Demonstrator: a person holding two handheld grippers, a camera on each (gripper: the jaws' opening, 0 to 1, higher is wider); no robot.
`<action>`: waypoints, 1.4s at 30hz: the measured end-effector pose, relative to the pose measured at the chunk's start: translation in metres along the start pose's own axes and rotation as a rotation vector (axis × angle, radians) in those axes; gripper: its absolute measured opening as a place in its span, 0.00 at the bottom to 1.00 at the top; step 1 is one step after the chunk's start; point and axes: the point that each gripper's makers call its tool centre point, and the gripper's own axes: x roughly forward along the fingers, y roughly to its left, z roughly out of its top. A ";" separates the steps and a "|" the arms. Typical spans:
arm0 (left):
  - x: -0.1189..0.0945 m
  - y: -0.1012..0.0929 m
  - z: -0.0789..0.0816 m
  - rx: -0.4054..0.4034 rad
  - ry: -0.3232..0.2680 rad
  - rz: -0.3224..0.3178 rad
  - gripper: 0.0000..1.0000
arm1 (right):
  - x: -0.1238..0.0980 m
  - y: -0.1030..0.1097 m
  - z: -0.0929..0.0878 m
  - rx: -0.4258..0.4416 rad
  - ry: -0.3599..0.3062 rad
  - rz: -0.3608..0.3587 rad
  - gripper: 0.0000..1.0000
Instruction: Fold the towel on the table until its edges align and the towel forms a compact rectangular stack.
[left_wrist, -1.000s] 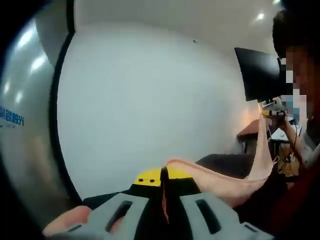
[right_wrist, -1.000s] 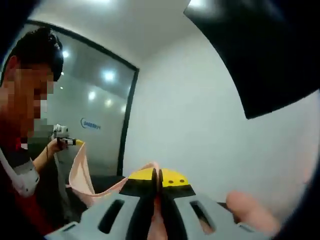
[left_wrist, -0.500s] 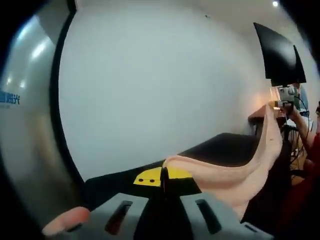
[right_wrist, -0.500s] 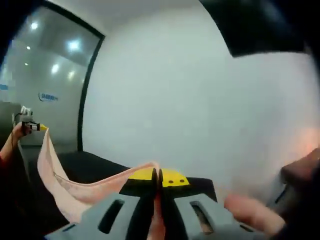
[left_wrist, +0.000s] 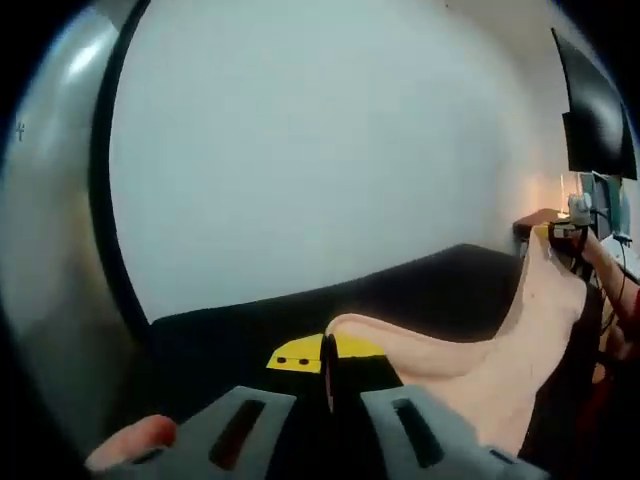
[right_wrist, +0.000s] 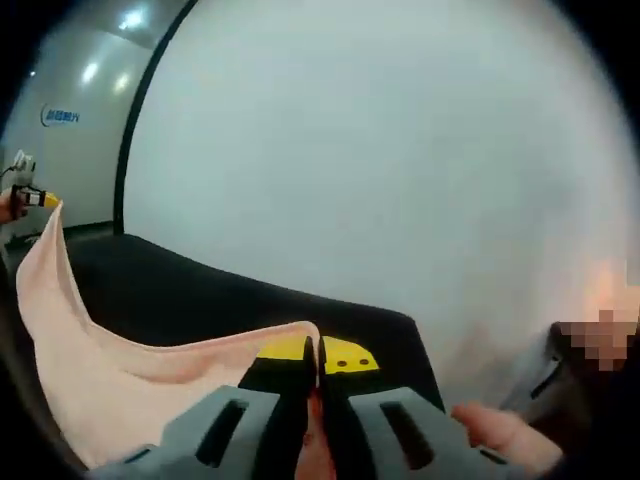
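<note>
While both grippers' jaws pinch towel (left_wrist: 470, 360) corners, left gripper (left_wrist: 327, 352) and right gripper (right_wrist: 312, 352) hold it above black table (right_wrist: 230, 295).

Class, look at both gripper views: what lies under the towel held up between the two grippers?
Under the hanging pink towel lies the dark table, seen also in the left gripper view. The part of the table directly behind the cloth is covered.

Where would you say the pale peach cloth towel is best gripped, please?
At its two top corners, as now: the left gripper and right gripper each pinch one. The pale peach cloth towel sags between them above the black table, so edge-on corner grips probably keep it spread.
</note>
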 end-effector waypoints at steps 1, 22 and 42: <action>0.006 0.006 -0.004 0.017 0.020 0.021 0.00 | 0.006 -0.003 -0.001 -0.002 0.006 -0.005 0.00; 0.112 0.023 -0.022 -0.050 0.048 0.032 0.00 | 0.067 -0.044 -0.014 -0.126 -0.018 -0.104 0.01; 0.101 0.024 -0.055 0.079 0.088 0.057 0.22 | 0.072 -0.049 -0.047 -0.025 0.084 -0.131 0.17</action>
